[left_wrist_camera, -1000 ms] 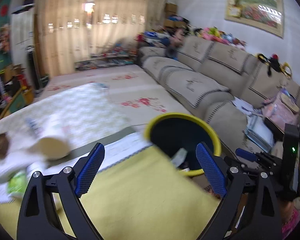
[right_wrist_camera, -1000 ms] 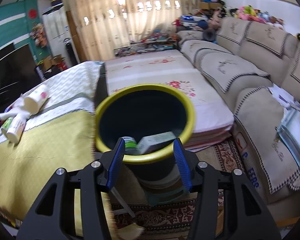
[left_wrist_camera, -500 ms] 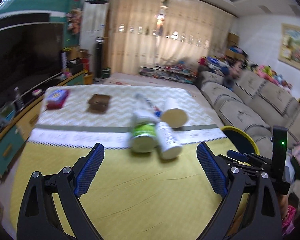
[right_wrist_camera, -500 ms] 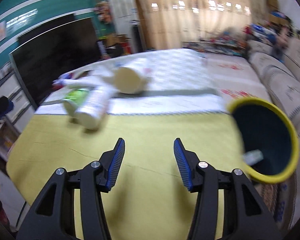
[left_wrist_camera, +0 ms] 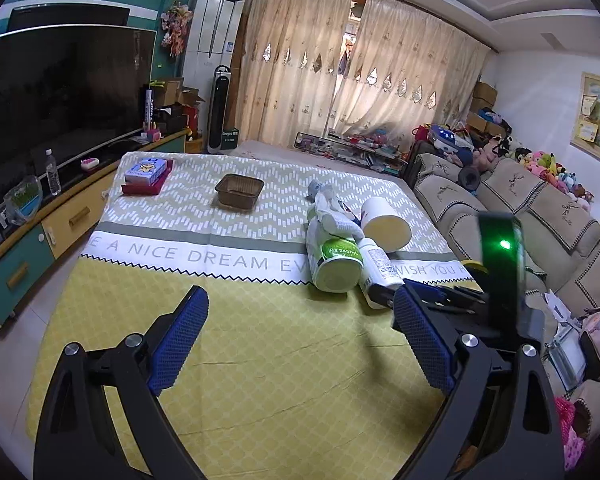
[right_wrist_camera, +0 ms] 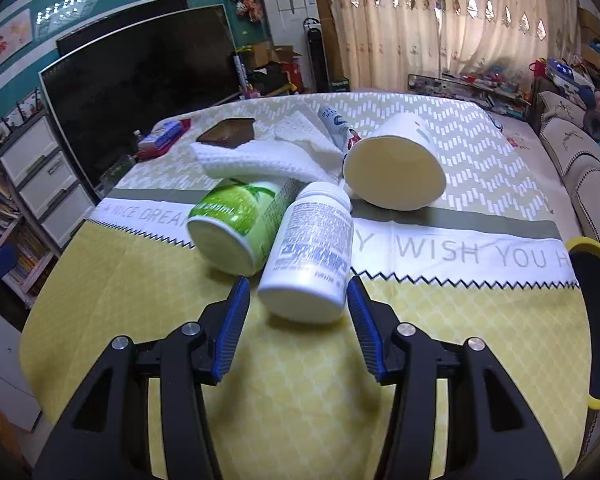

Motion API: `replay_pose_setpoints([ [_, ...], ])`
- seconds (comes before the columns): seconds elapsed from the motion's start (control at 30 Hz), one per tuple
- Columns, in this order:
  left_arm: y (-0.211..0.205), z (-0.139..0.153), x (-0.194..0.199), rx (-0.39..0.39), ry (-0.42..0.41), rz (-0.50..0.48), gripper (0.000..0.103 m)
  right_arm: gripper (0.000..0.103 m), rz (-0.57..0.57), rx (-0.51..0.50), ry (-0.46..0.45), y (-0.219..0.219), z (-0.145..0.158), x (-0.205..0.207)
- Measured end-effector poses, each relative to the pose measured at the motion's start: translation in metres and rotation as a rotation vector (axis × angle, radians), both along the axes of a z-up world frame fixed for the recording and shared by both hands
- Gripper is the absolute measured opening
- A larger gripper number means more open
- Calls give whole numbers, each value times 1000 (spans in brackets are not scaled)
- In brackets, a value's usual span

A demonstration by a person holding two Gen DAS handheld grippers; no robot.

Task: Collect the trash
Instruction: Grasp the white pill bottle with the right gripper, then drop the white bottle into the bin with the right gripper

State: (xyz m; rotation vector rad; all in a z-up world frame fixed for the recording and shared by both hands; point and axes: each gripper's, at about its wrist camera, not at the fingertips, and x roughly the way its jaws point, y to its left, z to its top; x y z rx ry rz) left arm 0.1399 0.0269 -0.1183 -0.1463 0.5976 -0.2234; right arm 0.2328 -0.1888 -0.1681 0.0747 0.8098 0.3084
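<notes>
Right tongs (right_wrist_camera: 298, 322) spread wide, lined up on the white pill bottle (right_wrist_camera: 310, 252), not yet gripping. Left tongs (left_wrist_camera: 300, 340) spread and empty over the bare yellow desk (left_wrist_camera: 260, 360).

Still on the desk: green-label jar (right_wrist_camera: 236, 226) touching the bottle, paper cup (right_wrist_camera: 396, 164), crumpled tissue (right_wrist_camera: 268, 158), probably a tube (right_wrist_camera: 334, 122) behind. Bin (right_wrist_camera: 594, 320) sits at the desk's right edge; contents not visible.

Obstacle: the jar crowds the left finger's path.

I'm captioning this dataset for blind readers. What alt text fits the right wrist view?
The open right hand-held gripper frames a white pill bottle lying on a yellow tablecloth. Beside it lie a green-labelled container, a tipped paper cup and a crumpled paper towel, with a yellow-rimmed bin at right.
</notes>
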Motion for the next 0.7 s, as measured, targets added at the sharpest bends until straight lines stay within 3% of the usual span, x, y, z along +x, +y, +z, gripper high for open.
replay_pose_setpoints([
  [0.2, -4, -1, 0, -1, 8, -12, 92, 47, -25, 9, 48, 1, -11, 13],
  [0.53, -11, 1, -1, 2, 1, -27, 92, 45, -5, 31, -82, -29, 28, -32],
  [0.7, -19, 1, 0, 8, 4, -46, 92, 45, 12, 49, -84, -45, 36, -48],
])
